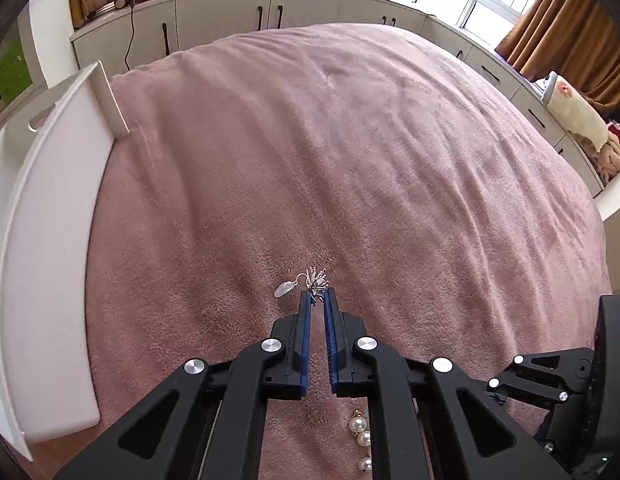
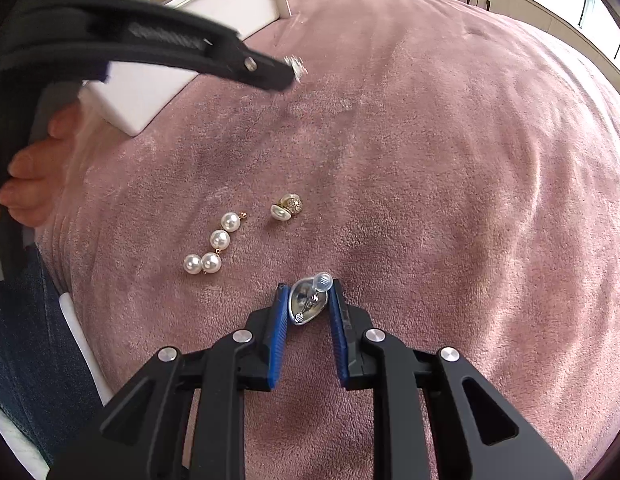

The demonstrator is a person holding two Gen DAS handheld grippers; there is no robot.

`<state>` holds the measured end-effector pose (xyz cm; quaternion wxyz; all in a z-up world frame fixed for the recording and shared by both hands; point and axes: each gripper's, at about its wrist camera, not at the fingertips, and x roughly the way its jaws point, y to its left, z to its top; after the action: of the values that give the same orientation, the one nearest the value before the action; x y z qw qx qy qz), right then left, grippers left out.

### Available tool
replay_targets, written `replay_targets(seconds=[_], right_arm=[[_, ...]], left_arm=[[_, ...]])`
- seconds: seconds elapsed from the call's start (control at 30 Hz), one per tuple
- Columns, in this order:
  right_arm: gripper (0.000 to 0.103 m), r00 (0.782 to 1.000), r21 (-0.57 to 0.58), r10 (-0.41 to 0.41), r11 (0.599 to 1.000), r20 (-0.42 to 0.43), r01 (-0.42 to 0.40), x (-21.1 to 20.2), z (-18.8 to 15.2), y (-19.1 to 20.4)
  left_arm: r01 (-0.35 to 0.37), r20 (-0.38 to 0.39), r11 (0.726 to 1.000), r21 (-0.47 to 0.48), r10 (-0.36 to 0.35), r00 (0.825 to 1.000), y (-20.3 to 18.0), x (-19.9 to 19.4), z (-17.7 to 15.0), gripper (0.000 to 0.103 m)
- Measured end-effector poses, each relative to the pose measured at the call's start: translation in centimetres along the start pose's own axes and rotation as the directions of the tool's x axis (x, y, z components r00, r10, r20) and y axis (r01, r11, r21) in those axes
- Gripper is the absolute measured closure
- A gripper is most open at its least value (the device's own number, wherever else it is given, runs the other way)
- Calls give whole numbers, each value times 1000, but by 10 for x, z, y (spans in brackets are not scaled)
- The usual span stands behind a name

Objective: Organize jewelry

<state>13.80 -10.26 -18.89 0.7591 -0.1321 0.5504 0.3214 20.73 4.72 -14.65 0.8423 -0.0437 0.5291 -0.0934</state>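
My left gripper is shut on a silver tassel earring with a clear back, held above the pink blanket. It also shows in the right wrist view, up left, near the white tray. My right gripper is shut on a silver oval earring with a clear stopper, low over the blanket. A pearl drop earring and a gold and pearl stud earring lie on the blanket just ahead and left of the right gripper. The pearls also show under the left gripper.
A white tray stands at the left edge of the bed; it also shows in the right wrist view. White cabinets and windows line the far side. The right gripper's body is at the lower right of the left view.
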Motion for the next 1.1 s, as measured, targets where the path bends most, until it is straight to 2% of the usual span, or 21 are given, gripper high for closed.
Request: replay_targets(seconds=[0.27,0.37,0.5,0.67,0.77,1.0,1.1], right_arm=[[82,998,42,31,999,48,-34,-25,10,-4],[82,996,26,27,999,87,-29,-42,23,1],[82,984,9,66,998,166,-68,-69,52,10],[82,958,-58,112,993,262,-100,-97,102,35],[82,945,-98,137,989,298,-113,-102,134,53],[82,919,-160,205,974,336,-159,-106,203,96],[82,915,-182,210,971,345,-154,-108,218,109]], left_arm=[[44,130,998,-38,-39,991,14,-67,14,91],[15,181,1000,-16,-11,983,22,-98,20,91],[-20,243,1000,-21,25,970,36,-131,27,91],[-74,276,995,-72,91,957,70,-163,26,91],[-104,266,985,-141,139,954,101,-176,20,91],[-138,276,960,-243,204,939,153,-197,9,91],[-135,280,954,-268,211,936,164,-202,3,91]])
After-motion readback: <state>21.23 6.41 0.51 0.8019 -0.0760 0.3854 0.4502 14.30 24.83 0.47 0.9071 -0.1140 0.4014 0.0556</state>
